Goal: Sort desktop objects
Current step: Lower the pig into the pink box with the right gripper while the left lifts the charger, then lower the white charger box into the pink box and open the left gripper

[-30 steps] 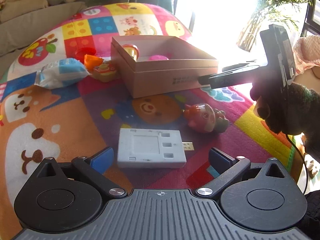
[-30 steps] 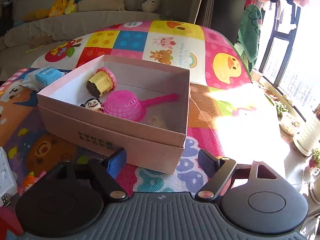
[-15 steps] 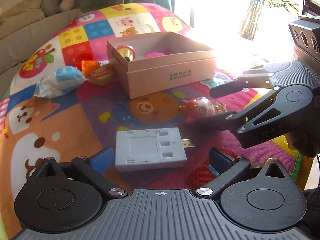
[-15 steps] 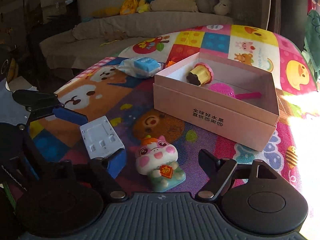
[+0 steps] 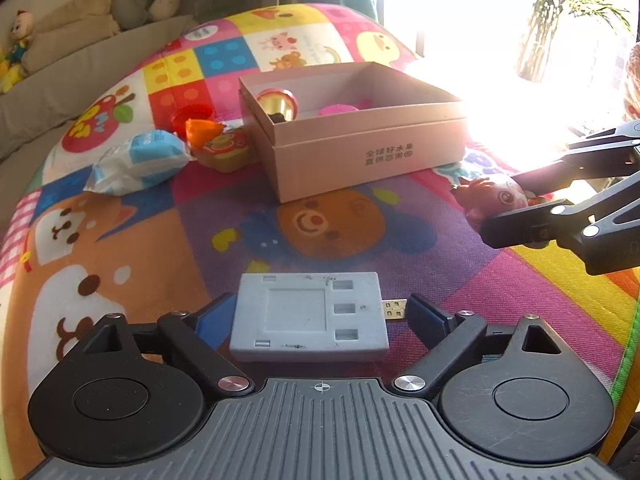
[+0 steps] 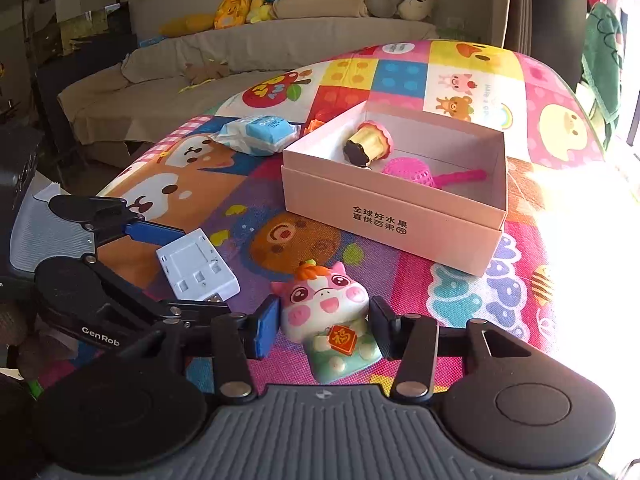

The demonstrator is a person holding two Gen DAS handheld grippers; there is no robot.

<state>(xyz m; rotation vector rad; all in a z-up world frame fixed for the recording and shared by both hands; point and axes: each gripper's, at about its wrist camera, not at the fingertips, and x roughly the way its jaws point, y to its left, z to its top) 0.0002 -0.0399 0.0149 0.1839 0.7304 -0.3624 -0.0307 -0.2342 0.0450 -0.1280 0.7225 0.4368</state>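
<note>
Bright cartoon patches cover the play mat (image 5: 120, 240) that serves as the surface, with a sofa (image 6: 248, 52) and plush toys behind it and strong window glare on one side.

From the left wrist view, the left gripper (image 5: 316, 320) stands spread around a grey USB hub (image 5: 310, 316) lying flat on the mat; its blue pads sit just beside the hub's short ends, with a sliver of gap on the plug side, so the gripper is released and not clamping. This view also shows a blue-and-white tissue pack (image 5: 138, 160), a small orange-and-yellow toy (image 5: 220, 148) and a red cap (image 5: 192, 114) beside the pink cardboard box (image 5: 360, 152), things the box partly hides from the other camera. The right gripper (image 5: 520, 200) enters from the side here, its dark fingers bracketing a pink figurine (image 5: 494, 198), but glare makes contact hard to judge.

The right wrist view settles that better: the right gripper (image 6: 324, 324) frames the pink cow figurine (image 6: 328, 320), which stands upright on the mat facing the camera; the blue pad on one side and the black finger on the other lie right at its flanks, though I cannot tell whether they press it. Only this view looks down into the box (image 6: 392, 216), where a yellow cupcake toy (image 6: 368, 146) and a pink strainer (image 6: 412, 172) lie. The hub (image 6: 198, 266) shows between the left gripper's fingers (image 6: 154, 232).
</note>
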